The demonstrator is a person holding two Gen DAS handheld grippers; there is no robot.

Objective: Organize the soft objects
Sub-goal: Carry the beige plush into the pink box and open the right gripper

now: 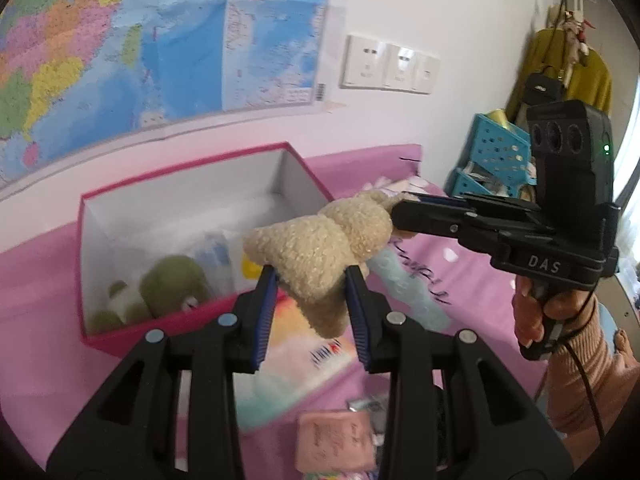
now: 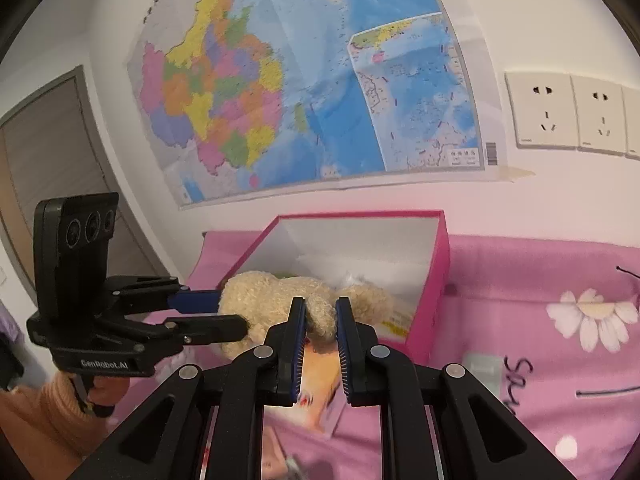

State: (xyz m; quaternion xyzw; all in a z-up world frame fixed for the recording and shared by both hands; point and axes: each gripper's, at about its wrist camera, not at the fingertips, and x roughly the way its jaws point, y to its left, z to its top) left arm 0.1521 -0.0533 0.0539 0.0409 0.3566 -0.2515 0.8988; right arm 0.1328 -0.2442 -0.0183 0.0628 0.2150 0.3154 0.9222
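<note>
A cream fuzzy plush toy (image 1: 320, 248) hangs in the air at the near right corner of an open pink box (image 1: 120, 196). My left gripper (image 1: 312, 280) is shut on its lower end. My right gripper (image 2: 320, 312) is shut on its other end; it shows in the left wrist view (image 1: 404, 210), coming in from the right. The left gripper shows in the right wrist view (image 2: 224, 312), coming in from the left and gripping the plush (image 2: 272, 296). A green plush (image 1: 168, 284) lies inside the box (image 2: 436, 280) with white packets.
The box stands on a pink floral bedspread (image 2: 560, 360) against a wall with a map (image 2: 300, 80) and sockets (image 2: 568, 112). A pink pouch (image 1: 336, 444) and a printed card (image 1: 312, 356) lie below my left gripper. Blue baskets (image 1: 496, 152) stand at the right.
</note>
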